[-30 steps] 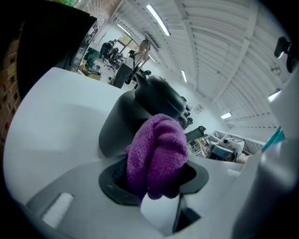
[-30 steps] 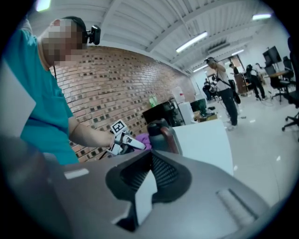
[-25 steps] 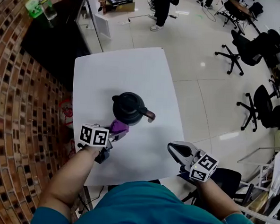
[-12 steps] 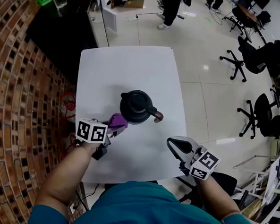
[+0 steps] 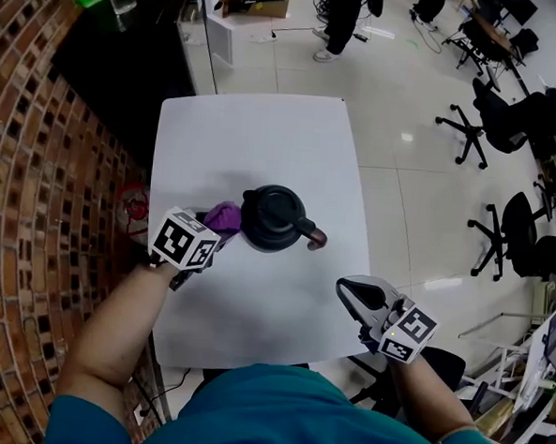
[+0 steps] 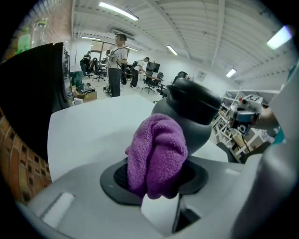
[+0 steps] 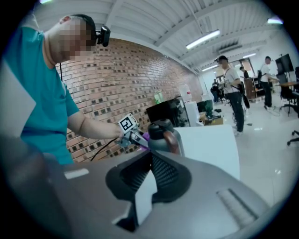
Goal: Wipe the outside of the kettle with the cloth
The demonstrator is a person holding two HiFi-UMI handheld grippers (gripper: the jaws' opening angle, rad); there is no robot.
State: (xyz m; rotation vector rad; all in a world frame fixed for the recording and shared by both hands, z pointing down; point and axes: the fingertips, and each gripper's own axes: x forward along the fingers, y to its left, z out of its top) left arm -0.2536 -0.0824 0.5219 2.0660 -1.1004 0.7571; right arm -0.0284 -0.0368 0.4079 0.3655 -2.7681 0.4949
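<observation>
Cloth moved round kettle, left tool clamped

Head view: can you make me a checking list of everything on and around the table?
Surface: white table, holding only the job's things.
Job's things: dark kettle upright, lid on; purple cloth against its side.
Clutter: nothing seen.
Grippers: left gripper shut on the cloth; right gripper shut, empty, apart from the kettle.
Cables: thin cable on the far floor.
Surroundings: brick wall, office chairs, standing person.
</observation>
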